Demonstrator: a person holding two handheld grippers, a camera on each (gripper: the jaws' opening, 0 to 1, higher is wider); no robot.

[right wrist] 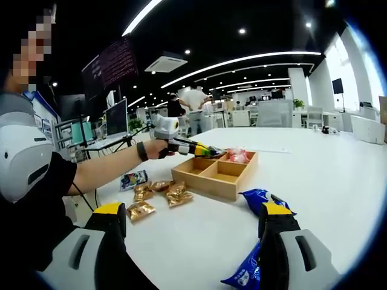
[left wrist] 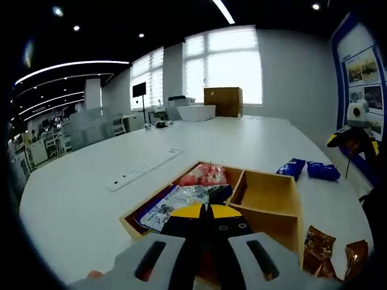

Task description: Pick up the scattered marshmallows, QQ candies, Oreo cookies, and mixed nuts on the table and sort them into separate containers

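Left gripper view: your left gripper [left wrist: 205,212], jaws shut and empty, hovers over the wooden box [left wrist: 269,196]'s filled compartment, likely just unloading; your right gripper [right wrist: 192,225] gapes toward a blue packet [right wrist: 259,199].

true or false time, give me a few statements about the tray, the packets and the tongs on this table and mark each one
1. The wooden tray has pink packets in one compartment. True.
2. The left tongs are spread wide open. False: their yellow-tipped jaws are shut, over the tray.
3. The right tongs are open, with a blue packet between their jaws. True.
4. The brown packets lie inside the tray. False: they lie on the table beside it.
5. Every tray compartment is filled. False: at least one compartment is empty.
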